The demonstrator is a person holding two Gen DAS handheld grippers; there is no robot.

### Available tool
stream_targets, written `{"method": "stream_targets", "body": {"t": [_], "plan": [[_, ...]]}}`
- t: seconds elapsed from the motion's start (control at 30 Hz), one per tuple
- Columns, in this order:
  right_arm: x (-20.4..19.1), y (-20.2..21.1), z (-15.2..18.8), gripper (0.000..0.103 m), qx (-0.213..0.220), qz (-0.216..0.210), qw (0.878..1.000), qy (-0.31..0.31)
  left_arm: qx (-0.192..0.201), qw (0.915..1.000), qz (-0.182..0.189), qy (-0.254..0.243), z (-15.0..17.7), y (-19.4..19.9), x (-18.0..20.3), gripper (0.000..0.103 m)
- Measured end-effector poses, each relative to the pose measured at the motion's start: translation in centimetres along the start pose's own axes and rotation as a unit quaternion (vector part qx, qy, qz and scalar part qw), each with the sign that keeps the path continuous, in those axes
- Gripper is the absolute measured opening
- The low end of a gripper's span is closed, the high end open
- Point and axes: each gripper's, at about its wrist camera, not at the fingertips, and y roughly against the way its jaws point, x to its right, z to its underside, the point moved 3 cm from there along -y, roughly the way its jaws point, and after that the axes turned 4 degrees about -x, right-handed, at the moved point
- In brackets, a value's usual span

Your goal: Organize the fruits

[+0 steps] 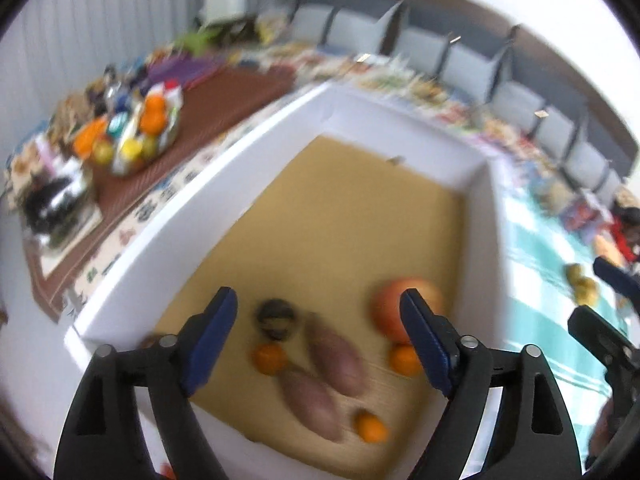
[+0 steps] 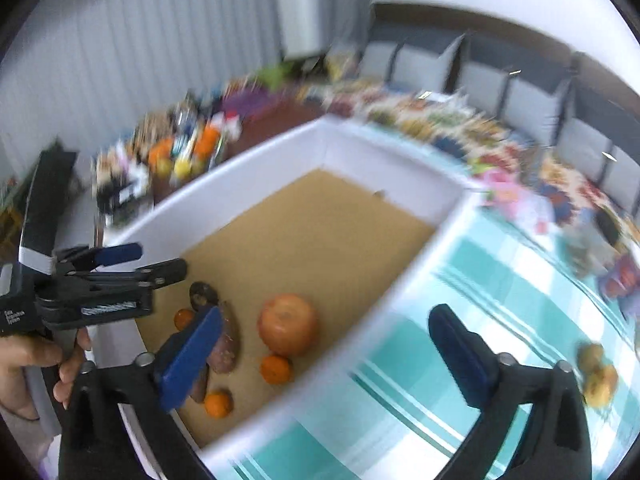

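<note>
A white box [image 1: 132, 256] with a brown cardboard floor holds a large orange-red fruit [image 1: 390, 308], three small oranges [image 1: 269, 358], two purple sweet potatoes [image 1: 338, 354] and a dark round fruit [image 1: 276, 316]. My left gripper [image 1: 320, 332] is open and empty, hovering above these. In the right wrist view the same box [image 2: 400, 288] shows the large fruit [image 2: 288, 324] and a small orange [image 2: 275, 369]. My right gripper [image 2: 336, 356] is open and empty over the box's right wall. The left gripper [image 2: 132, 264] appears there at the left, held by a hand.
Yellowish fruits [image 2: 598, 376] lie on the teal striped cloth [image 2: 460, 320] right of the box; they also show in the left wrist view [image 1: 582, 284]. A bowl of oranges and clutter [image 1: 132, 136] sits far left. Grey chairs [image 1: 472, 60] line the back.
</note>
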Motion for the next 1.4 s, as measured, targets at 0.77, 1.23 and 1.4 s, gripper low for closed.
{"method": "stream_targets", "body": {"t": [0.77,1.23,1.4], "plan": [[24.5,7.6,30.1,0.103,-0.038,0.227,0.942,-0.245,-0.045,0.9559,0.169,-0.236,16.5,-7.1,32.9,0.091],[25.2,6.6,30.8,0.103,-0.065,0.234,0.934,-0.264,-0.037,0.9478,0.123,-0.292,18.1,-11.6,34.6,0.096],[25.2,6.6,30.8,0.103,-0.065,0.234,0.934,-0.263,-0.036,0.9483,0.120,-0.292,18.1,-11.6,34.6,0.098]]}}
